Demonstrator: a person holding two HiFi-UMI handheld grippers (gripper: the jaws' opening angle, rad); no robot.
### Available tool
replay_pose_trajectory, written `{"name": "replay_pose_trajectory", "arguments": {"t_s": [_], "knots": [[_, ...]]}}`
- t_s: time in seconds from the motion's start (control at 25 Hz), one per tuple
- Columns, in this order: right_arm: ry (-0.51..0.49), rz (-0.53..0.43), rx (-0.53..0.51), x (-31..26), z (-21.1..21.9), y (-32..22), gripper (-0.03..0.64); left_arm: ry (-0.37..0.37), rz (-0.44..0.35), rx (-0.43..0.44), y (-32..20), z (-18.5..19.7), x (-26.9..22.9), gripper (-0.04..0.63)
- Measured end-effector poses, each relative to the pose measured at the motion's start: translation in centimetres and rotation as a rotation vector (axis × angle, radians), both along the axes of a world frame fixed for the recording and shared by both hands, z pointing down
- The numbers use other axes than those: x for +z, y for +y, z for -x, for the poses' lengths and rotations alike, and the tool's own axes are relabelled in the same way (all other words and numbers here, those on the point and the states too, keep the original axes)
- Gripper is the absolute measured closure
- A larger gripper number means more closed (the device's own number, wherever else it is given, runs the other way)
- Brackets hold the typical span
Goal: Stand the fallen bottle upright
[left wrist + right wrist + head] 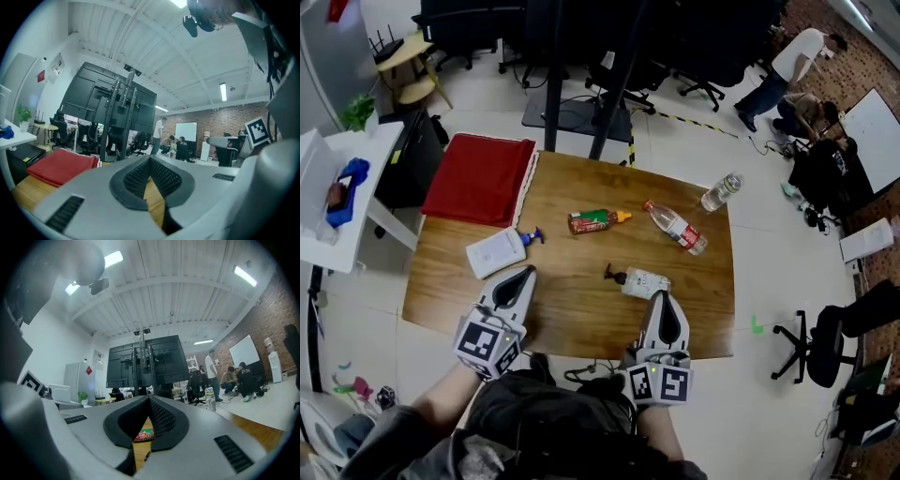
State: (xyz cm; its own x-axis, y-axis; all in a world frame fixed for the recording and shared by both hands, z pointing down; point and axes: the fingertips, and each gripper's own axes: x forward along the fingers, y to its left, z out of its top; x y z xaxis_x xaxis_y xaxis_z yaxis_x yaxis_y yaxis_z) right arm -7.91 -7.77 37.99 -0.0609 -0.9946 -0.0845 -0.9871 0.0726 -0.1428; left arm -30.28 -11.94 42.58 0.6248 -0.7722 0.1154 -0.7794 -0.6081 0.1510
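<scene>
Left gripper (pixel 150 162): jaws together, tips meeting, nothing gripped. Through the slit below the tips, only bare wood of the table (pixel 28 194). Right gripper (pixel 149 401): jaws likewise fully closed and empty. Through its slit, a sliver of the orange-cap bottle (pixel 142 434), lying farther off on the wood.

Both tools low over the near edge of the table, left one at near left, right one at near right. Both pointing toward the far side, touching no bottle.

Just beyond the right tips: black-trigger bottle (pixel 642 282), on its side, trigger to the left. Beyond the left tips and slightly left: blue-trigger bottle (pixel 495 252), white, lying flat, trigger to the right.

Farther off at mid-table: the orange-cap bottle again, red label, on its side, cap to the right. Right of it and apart: clear bottle (pixel 677 229) with a red label, lying slantwise, red cap toward the far left.

At the far right corner: water bottle (pixel 721 192), upright, near the edge. On the far left corner: folded red cloth (pixel 478 178).

Past the table: black stand (pixel 122 117) and office chairs (pixel 694 56). Farther right, people (pixel 229 376) by a whiteboard (pixel 243 350) at a brick wall (pixel 276 310).
</scene>
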Motion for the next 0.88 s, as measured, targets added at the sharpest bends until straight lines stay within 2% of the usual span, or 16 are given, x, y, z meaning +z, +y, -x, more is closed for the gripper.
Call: {"name": "replay_pose_trajectory", "arguments": {"t_s": [0.2,0.44,0.6,0.88], "knots": [[-0.018,0.014,0.041,0.0,0.2,0.1,0.617,-0.014,0.009,0.018,-0.5,0.2,0.6,0.575],[-0.011,0.024,0.046,0.3,-1.6,-0.3,0.617,-0.008,0.029,0.023,-0.9,-2.3,1.4,0.575],[-0.024,0.038,0.026,0.7,-3.2,-1.0,0.617,-0.02,0.03,0.012,-1.4,-4.2,1.0,0.575],[0.023,0.044,-0.022,1.1,-5.7,-3.1,0.617,-0.044,0.02,-0.037,-2.7,-6.4,0.6,0.575]]}}
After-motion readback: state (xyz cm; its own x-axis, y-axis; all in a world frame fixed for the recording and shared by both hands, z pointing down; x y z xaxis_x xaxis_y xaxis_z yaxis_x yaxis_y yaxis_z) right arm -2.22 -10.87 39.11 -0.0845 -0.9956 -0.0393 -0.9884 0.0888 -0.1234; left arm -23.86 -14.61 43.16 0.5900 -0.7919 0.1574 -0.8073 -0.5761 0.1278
